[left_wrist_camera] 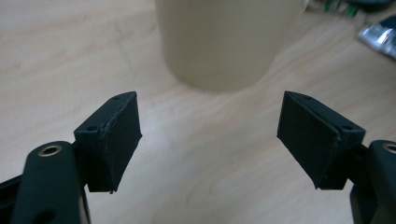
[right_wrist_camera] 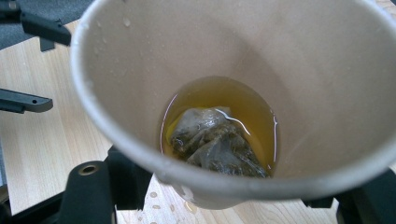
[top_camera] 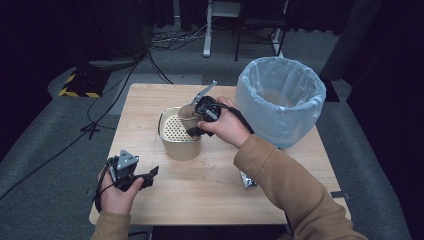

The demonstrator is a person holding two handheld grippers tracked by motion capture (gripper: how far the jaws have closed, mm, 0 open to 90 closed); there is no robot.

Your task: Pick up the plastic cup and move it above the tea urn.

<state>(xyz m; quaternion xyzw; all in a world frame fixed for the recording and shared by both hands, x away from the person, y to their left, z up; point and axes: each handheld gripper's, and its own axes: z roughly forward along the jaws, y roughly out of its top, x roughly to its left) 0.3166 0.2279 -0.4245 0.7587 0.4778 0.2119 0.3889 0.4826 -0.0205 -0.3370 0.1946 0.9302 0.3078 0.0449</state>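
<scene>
While gripped, paper cup (right_wrist_camera: 224, 70) between right gripper (right_wrist_camera: 224, 196) fingers (right_wrist_camera: 126, 182), above strainer tin (top_camera: 178, 135)

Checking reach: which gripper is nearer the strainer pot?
Right. The right gripper holds a paper cup over the strainer pot; the left gripper sits open, apart toward the table's near left.

We note: dim room, evenly lit table (top_camera: 150, 200); soft shadows; close views blurred, glare on tea (right_wrist_camera: 233, 119).
</scene>
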